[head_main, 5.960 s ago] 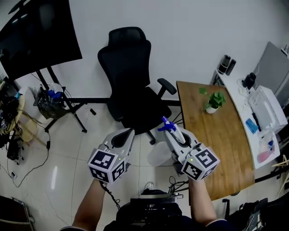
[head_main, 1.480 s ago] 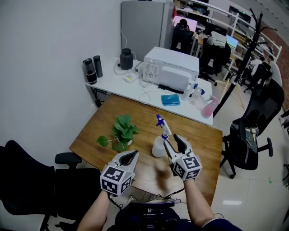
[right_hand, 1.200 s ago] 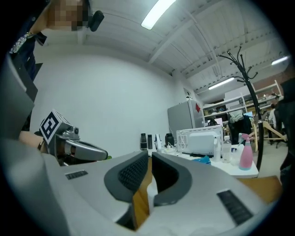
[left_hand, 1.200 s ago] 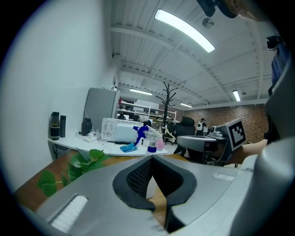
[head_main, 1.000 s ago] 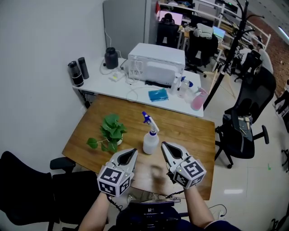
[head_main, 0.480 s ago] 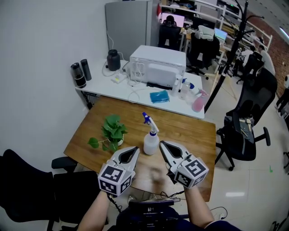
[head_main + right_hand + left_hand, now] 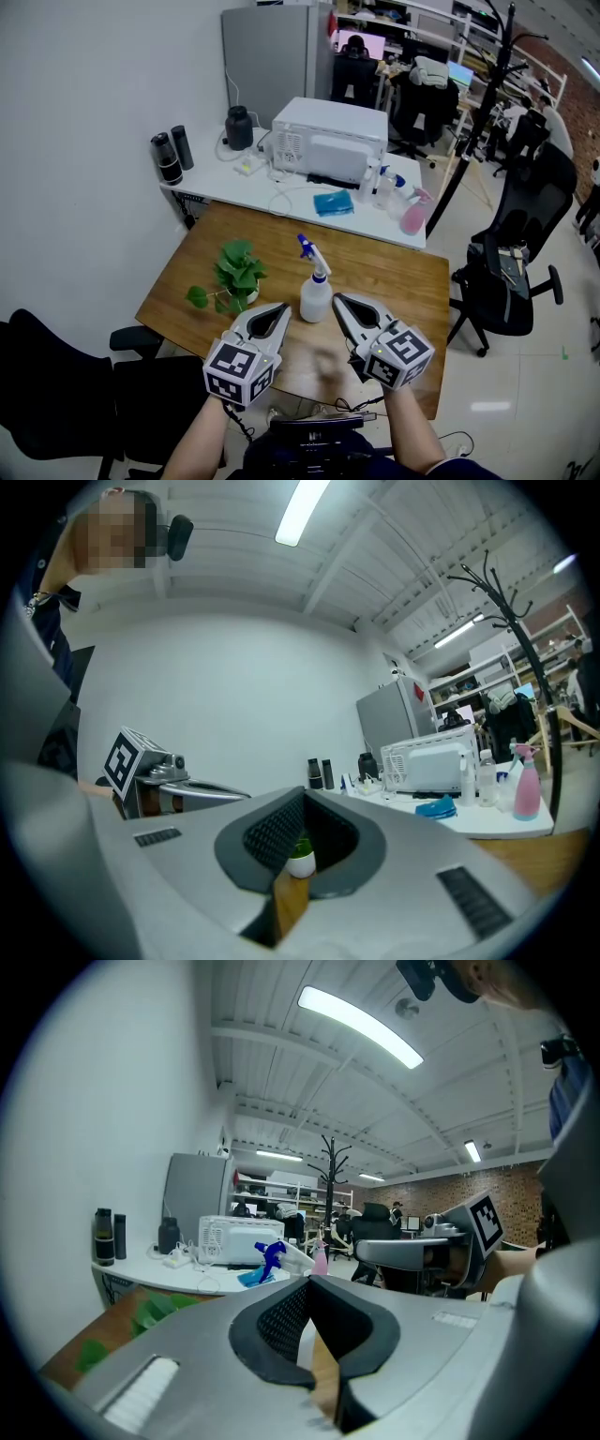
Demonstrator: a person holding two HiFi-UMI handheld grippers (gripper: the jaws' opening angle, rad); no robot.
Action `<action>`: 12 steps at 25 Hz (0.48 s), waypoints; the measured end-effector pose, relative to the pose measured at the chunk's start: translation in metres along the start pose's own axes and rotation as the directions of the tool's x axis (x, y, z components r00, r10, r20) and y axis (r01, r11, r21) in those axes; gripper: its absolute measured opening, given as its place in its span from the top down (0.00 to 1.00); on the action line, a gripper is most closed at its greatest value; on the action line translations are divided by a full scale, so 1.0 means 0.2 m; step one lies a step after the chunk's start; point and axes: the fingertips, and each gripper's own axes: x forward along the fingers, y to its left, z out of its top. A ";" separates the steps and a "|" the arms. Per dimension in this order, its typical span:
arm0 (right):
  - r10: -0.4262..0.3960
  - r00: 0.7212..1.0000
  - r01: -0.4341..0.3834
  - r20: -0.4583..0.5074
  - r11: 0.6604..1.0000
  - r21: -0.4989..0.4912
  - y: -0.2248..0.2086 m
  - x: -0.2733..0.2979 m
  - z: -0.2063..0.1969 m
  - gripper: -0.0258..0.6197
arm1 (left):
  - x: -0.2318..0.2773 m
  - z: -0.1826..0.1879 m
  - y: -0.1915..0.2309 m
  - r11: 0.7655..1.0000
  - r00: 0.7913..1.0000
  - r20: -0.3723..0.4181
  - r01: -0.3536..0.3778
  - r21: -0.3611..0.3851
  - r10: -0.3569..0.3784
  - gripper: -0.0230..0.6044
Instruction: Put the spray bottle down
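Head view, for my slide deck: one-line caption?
Spray bottle upright on the wooden table by a potted plant; left gripper and right gripper shut, empty.

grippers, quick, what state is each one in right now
Left gripper: jaws closed, holding nothing.
Right gripper: jaws closed, holding nothing; the spray bottle stands apart from it.

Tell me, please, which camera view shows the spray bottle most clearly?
The head view: the whole spray bottle stands upright on the wooden table. The left gripper view catches only its blue nozzle; the right gripper view misses it.
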 end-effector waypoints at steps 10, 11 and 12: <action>-0.001 1.000 0.001 0.006 1.000 0.002 0.00 0.01 0.02 0.96 | 0.02 0.00 0.00 1.000 1.000 -0.004 0.001 0.004 -0.001 0.95; -0.001 1.000 0.001 0.005 1.000 0.002 0.00 0.01 0.02 0.96 | 0.02 0.00 0.00 1.000 1.000 -0.005 0.001 0.004 -0.001 0.95; -0.001 1.000 0.001 0.005 1.000 0.001 0.00 0.01 0.02 0.96 | 0.02 0.00 0.00 1.000 1.000 -0.005 0.001 0.003 -0.001 0.95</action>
